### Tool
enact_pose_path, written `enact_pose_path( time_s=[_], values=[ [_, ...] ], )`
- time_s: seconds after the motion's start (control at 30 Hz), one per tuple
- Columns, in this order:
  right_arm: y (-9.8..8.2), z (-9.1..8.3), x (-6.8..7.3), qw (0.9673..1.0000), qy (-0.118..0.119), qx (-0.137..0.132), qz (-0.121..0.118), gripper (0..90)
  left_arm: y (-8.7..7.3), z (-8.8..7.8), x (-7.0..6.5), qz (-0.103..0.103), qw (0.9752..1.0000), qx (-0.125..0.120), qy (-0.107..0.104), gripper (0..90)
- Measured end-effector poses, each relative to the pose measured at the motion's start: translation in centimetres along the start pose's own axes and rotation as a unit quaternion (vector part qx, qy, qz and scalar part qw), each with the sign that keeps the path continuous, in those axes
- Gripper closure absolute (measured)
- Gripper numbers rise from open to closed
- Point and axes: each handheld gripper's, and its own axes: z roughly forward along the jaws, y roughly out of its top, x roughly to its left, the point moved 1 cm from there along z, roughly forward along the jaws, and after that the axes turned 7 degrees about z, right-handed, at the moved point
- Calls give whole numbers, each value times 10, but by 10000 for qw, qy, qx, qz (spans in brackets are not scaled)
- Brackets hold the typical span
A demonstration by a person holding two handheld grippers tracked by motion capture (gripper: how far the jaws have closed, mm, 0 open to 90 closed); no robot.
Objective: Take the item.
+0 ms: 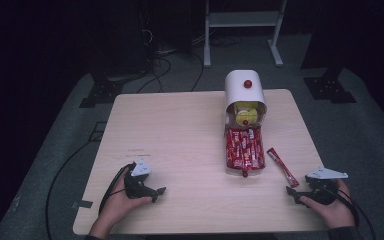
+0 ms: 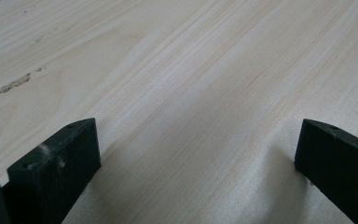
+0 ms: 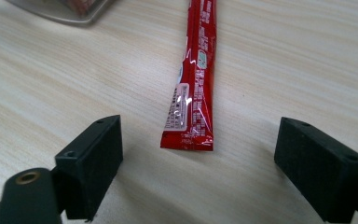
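Between wide jaws of right hand-held gripper [image 3: 198, 158]: red sachet [image 3: 193, 88], untouched.

The left black two-jaw gripper [image 1: 152, 192] and the right black two-jaw gripper [image 1: 292, 192] rested low in the hands, jaws spread wide.

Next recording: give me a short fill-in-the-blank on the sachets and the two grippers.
1. The loose red sachet lies on the table in front of the ____ gripper.
2. That gripper's jaws stand ____, one on each side of the sachet's near end.
3. The left gripper has only bare ____ between its jaws.
4. The other red sachets lie in a clear tray before the ____ container.

Missing words: right; open; table; white
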Motion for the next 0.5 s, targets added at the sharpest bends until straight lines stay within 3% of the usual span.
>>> enact_pose_path(
  time_s=[0.2,0.5],
  values=[
    [-3,1,-2,9999,40,-151,-31,117,0,0,0,5,10000,5,-1,0],
    [-3,1,-2,9999,43,-139,-37,110,0,0,0,2,10000,4,-1,0]
  ],
)
